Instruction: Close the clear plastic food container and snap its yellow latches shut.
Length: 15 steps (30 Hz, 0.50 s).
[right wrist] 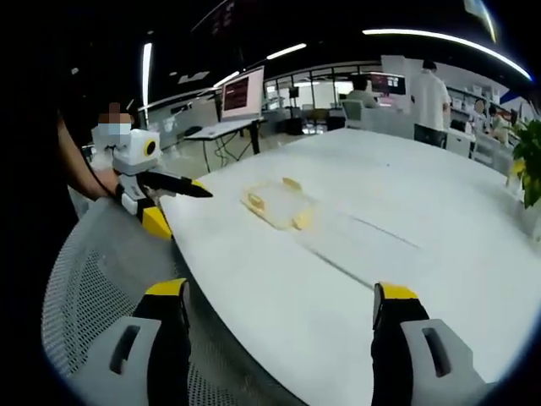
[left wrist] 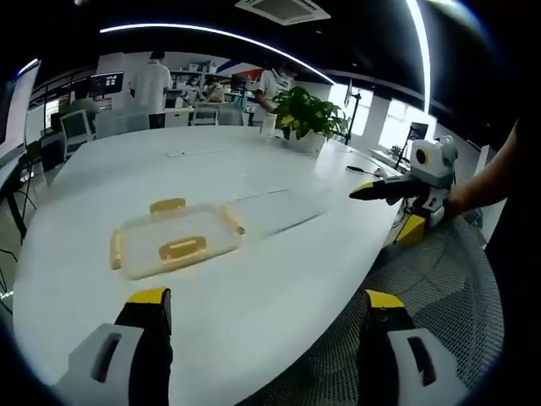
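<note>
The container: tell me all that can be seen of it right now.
The container is a shallow, rectangular, clear plastic box with yellow latches on its sides. It lies flat on the white table, with what looks like its clear lid lying beside it, so it seems open. Nothing grips or touches it. In the right gripper view it looks small and blurred, farther off on the table.

No legible text, label, brand, number or sign found in either view. The monitors (right wrist: pixel 242 95) at the far side of the room show screen content too blurred and small to read.
</note>
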Each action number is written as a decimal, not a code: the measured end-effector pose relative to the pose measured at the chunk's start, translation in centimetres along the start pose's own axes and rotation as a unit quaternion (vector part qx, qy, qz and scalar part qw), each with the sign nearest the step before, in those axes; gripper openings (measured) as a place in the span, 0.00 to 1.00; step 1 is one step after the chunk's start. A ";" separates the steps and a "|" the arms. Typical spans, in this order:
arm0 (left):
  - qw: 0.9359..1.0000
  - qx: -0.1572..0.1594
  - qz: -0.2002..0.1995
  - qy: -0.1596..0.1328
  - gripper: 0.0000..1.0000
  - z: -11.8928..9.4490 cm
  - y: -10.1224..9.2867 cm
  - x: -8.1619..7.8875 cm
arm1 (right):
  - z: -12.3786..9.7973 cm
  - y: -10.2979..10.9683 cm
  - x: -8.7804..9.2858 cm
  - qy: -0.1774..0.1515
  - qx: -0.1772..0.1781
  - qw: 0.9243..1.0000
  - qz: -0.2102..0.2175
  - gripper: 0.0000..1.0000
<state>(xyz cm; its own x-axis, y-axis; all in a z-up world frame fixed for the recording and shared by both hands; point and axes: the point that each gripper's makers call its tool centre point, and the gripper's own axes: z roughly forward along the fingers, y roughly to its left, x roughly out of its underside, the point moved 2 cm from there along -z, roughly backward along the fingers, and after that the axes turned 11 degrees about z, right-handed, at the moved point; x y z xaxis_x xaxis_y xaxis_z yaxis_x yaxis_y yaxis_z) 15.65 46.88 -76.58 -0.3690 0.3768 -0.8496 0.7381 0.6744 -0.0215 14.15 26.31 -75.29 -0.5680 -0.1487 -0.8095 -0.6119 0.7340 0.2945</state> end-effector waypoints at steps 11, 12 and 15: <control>1.000 0.005 -0.003 0.011 0.88 0.1 -0.1 0.4 | 0.0 0.0 0.0 0.002 0.001 1.000 0.000 0.87; 1.000 0.004 -0.004 0.014 0.88 0.1 -0.1 0.5 | -0.1 0.0 -0.2 -0.002 0.005 1.000 -0.001 0.87; 1.000 -0.007 0.019 -0.003 0.84 -0.3 0.3 -0.3 | -0.3 0.2 -1.0 -0.022 0.002 1.000 -0.002 0.87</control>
<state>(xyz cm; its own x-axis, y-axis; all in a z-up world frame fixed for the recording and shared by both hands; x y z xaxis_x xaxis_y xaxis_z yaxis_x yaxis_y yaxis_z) 15.83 47.20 -76.16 -0.3379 0.3978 -0.8530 0.7437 0.6683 0.0171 14.40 26.39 -74.22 -0.5410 -0.1216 -0.8322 -0.6120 0.7356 0.2903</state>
